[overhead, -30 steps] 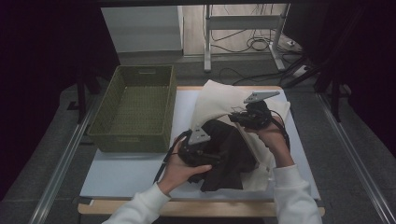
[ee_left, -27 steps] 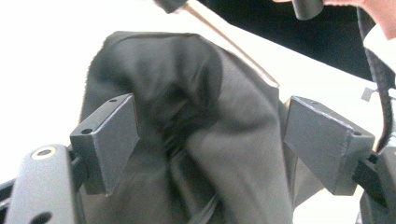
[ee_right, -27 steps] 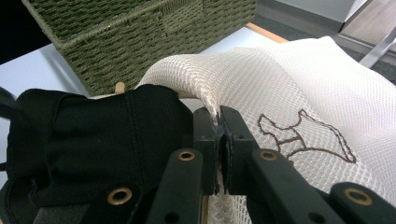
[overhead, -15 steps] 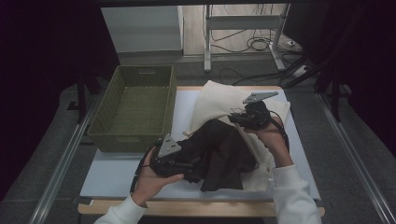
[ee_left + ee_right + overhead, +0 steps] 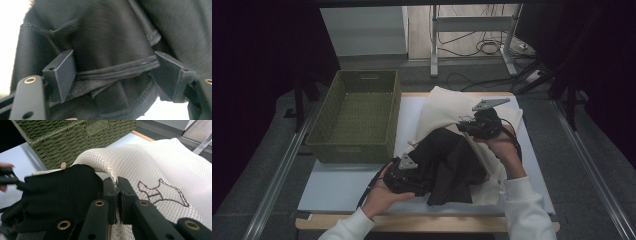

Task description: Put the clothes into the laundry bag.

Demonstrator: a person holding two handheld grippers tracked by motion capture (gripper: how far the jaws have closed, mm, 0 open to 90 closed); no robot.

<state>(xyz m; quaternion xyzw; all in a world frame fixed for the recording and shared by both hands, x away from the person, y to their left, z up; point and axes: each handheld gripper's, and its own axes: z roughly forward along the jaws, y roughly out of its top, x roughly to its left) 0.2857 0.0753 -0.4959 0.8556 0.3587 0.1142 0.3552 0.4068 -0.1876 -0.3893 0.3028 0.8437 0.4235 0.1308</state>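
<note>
A black garment (image 5: pixel 452 160) lies half inside a white mesh bag (image 5: pixel 442 107) on the table. My right gripper (image 5: pixel 467 125) is shut on the bag's mouth edge and holds it lifted above the garment. In the right gripper view, its jaws (image 5: pixel 117 185) pinch the mesh bag (image 5: pixel 162 162) right beside the black garment (image 5: pixel 57 192). My left gripper (image 5: pixel 409 175) sits low at the garment's front left edge. In the left gripper view, its jaws (image 5: pixel 112 67) stand wide and have just been closing, with a hem of the black garment (image 5: pixel 112 37) bunched between them.
A green woven basket (image 5: pixel 354 150) stands at the table's left, close to the bag, and appears in the right gripper view as well (image 5: pixel 62 135). Bare white table top (image 5: pixel 337 187) lies in front of the basket. Cables and metal legs are on the floor beyond.
My left hand has come down and toward the front left of the table, onto the garment's edge. The garment now reaches further left. The right hand has kept still.
</note>
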